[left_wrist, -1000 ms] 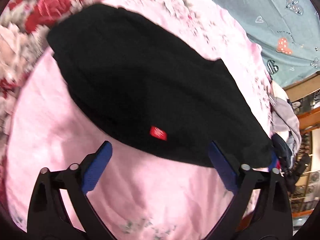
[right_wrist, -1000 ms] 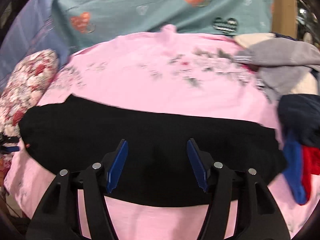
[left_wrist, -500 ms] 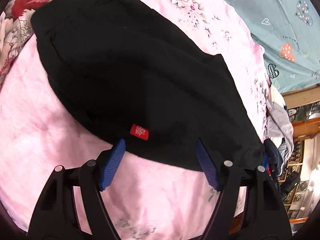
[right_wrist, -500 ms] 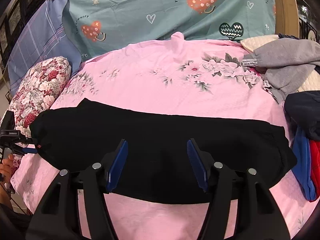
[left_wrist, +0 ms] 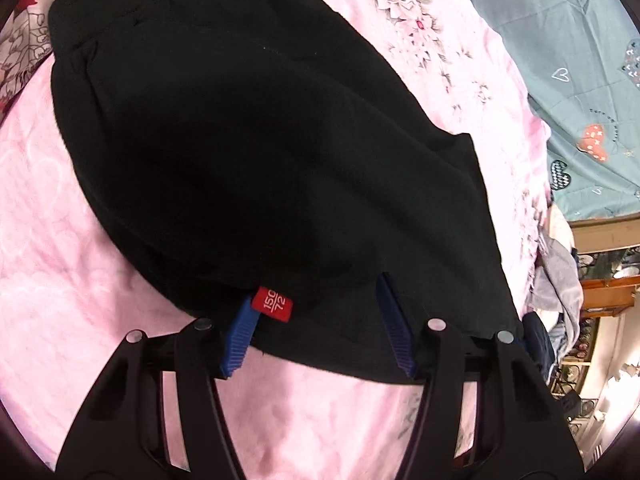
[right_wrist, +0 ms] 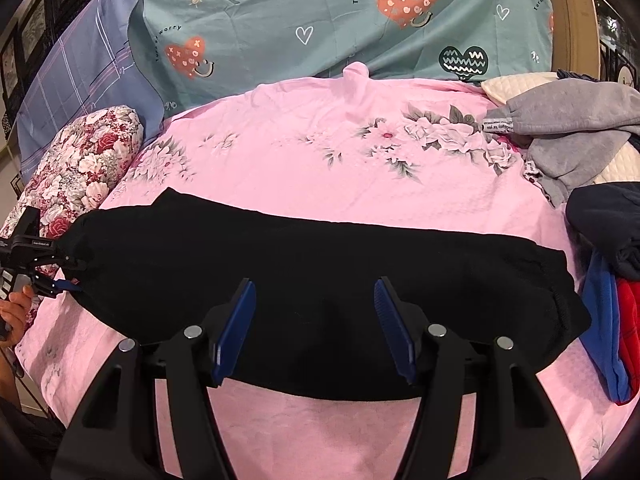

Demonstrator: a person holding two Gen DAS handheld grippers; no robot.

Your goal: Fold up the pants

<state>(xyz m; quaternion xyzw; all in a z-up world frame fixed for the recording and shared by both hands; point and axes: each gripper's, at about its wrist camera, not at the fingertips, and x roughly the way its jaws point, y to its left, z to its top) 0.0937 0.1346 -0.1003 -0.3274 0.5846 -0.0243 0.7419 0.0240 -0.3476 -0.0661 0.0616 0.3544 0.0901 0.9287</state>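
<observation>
The black pants (right_wrist: 320,272) lie folded lengthwise in a long band across the pink floral bedsheet (right_wrist: 320,168). In the left wrist view the pants (left_wrist: 248,152) fill most of the frame, with a red size tag (left_wrist: 273,304) at the near hem. My left gripper (left_wrist: 316,320) is at that hem with its jaws closing. The hem lies between the blue pads and drapes over their tips, not pinched. The right wrist view shows the left gripper (right_wrist: 60,280) at the pants' left end, held by a hand (right_wrist: 14,312). My right gripper (right_wrist: 316,320) hovers open over the pants' near edge, holding nothing.
A red floral pillow (right_wrist: 80,168) lies at the left. A teal sheet with hearts (right_wrist: 320,20) and a blue plaid pillow (right_wrist: 80,80) line the back. Grey (right_wrist: 568,136), navy (right_wrist: 608,220), blue and red clothes (right_wrist: 616,332) are piled at the right.
The left gripper has moved in and down onto the pants' hem by the red tag, and its jaws have narrowed around it. The right gripper has stayed in place.
</observation>
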